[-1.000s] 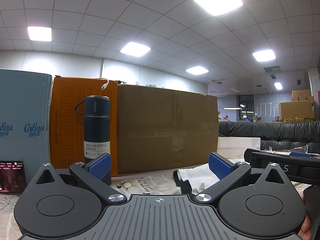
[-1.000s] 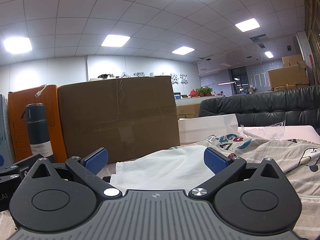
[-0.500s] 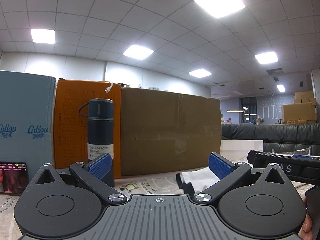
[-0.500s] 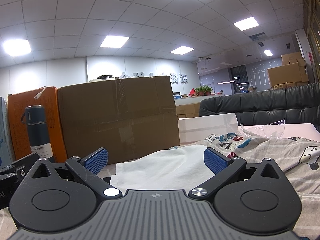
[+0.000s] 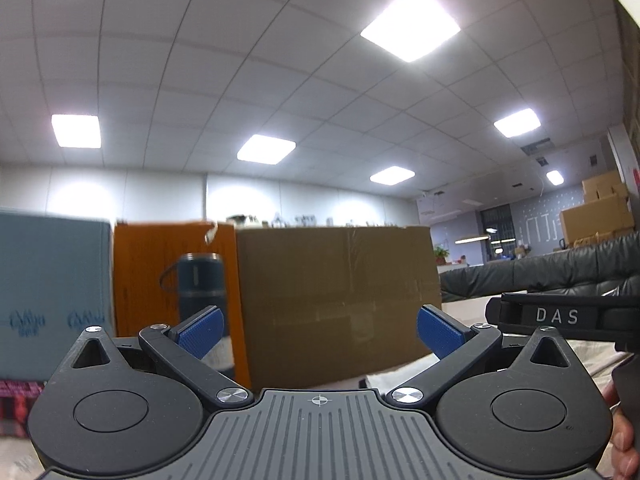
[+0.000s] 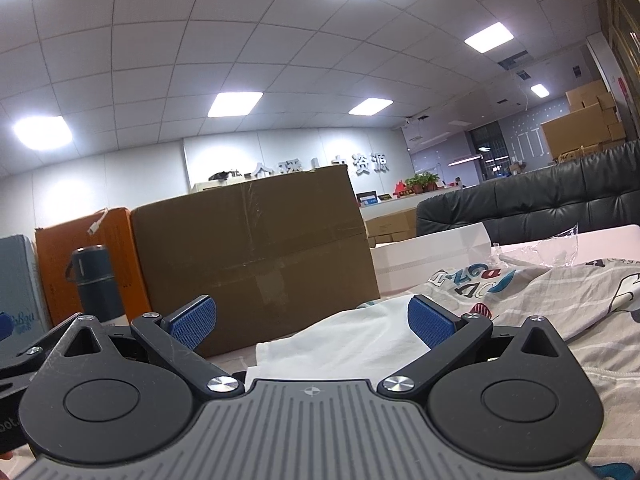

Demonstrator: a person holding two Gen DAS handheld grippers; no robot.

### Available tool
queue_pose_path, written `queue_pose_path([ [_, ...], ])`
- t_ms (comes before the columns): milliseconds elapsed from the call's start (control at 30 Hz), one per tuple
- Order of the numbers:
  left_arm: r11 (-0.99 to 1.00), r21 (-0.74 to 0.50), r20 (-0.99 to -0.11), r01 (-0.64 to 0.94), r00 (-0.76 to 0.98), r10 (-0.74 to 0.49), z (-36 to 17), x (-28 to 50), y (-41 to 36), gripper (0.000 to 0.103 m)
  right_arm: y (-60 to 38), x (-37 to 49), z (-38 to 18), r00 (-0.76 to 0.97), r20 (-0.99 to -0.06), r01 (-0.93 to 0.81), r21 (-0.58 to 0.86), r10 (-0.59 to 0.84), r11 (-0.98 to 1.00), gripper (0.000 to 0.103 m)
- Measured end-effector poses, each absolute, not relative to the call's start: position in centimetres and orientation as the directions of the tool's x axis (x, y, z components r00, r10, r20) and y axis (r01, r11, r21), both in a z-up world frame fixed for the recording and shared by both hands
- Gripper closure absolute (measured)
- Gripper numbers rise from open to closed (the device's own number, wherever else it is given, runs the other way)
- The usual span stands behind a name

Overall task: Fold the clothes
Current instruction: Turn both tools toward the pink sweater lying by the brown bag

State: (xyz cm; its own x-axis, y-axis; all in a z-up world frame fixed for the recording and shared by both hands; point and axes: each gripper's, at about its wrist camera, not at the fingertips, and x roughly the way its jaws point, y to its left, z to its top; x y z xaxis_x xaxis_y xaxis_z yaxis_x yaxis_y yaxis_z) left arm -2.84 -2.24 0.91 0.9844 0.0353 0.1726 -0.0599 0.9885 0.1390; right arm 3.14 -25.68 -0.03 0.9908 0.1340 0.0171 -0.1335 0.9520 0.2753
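Right wrist view: the right gripper (image 6: 310, 322) has its jaws spread wide, holding nothing, low over a white garment (image 6: 340, 344) lying loosely on the patterned sheet (image 6: 600, 344), with a printed garment (image 6: 532, 284) rumpled beyond. The left gripper (image 5: 318, 330) gapes too, empty, facing a cardboard box (image 5: 336, 300). No neat fold shows; folding seems barely begun.

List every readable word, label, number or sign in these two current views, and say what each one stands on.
"DAS": on the black device at the right of the left wrist view.
"bot": partial, on the black part at the left edge of the right wrist view.
Printed letters on the patterned garment: upside down, unclear.
Wall sign: Chinese characters, partly hidden.
Blue box logo, bottle label: blurred.
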Motion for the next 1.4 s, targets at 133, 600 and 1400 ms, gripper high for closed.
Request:
queue_pose_path([
  [133, 0.983, 0.16, 0.203, -0.091, 0.978, 0.057, 1.5, -4.1, -2.8, 0.0, -26.1, 2.7, 0.0, 0.988, 0.036, -0.156, 0.309, 0.152, 0.938, 0.0],
  [600, 0.965, 0.203, 0.242, -0.169, 0.963, 0.117, 3.4, -12.2, -0.8, 0.0, -25.7, -4.3, 1.8, 0.934, 0.191, -0.354, 0.369, 0.303, 0.859, 0.0],
  [1400, 0.855, 0.072, 0.282, -0.513, 0.833, 0.476, 5.6, -26.4, 14.9, 0.0, -11.2, -15.6, 3.5, 0.627, 0.065, -0.748, 0.328, 0.776, 0.577, 0.0],
])
